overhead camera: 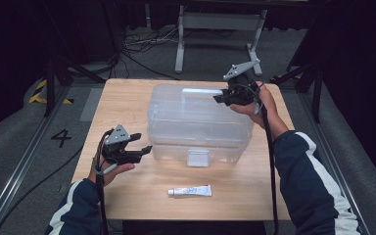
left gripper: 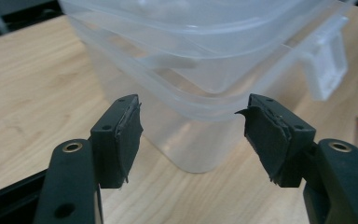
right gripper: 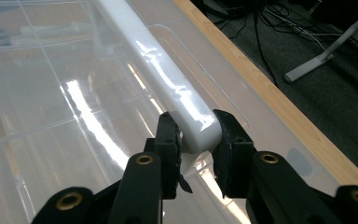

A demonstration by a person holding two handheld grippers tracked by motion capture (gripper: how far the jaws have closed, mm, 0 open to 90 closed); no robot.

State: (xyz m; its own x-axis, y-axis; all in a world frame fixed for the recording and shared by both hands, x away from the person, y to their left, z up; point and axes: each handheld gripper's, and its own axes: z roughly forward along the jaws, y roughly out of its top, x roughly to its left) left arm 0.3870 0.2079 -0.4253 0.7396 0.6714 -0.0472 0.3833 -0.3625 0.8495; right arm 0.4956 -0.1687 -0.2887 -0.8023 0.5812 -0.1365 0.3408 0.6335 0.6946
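1. Fingers [left gripper: 121, 135] of my left gripper [overhead camera: 144, 143] stand apart with nothing between them; I see their pads clear of the box [overhead camera: 198, 122].
2. That gripper hovers off the box's left front corner, jaws pointing at the rim, near it but not touching.
3. I see the clear box mid-table [overhead camera: 127, 93], lid on, its white latch [overhead camera: 198, 157] facing me.
4. I see a tube [overhead camera: 190, 191] lying flat in front of the box, well apart from both grippers.
5. On the right, my right gripper [right gripper: 196, 140] is clamped on the end of the white handle [right gripper: 161, 79] atop the lid, one pad on each side.
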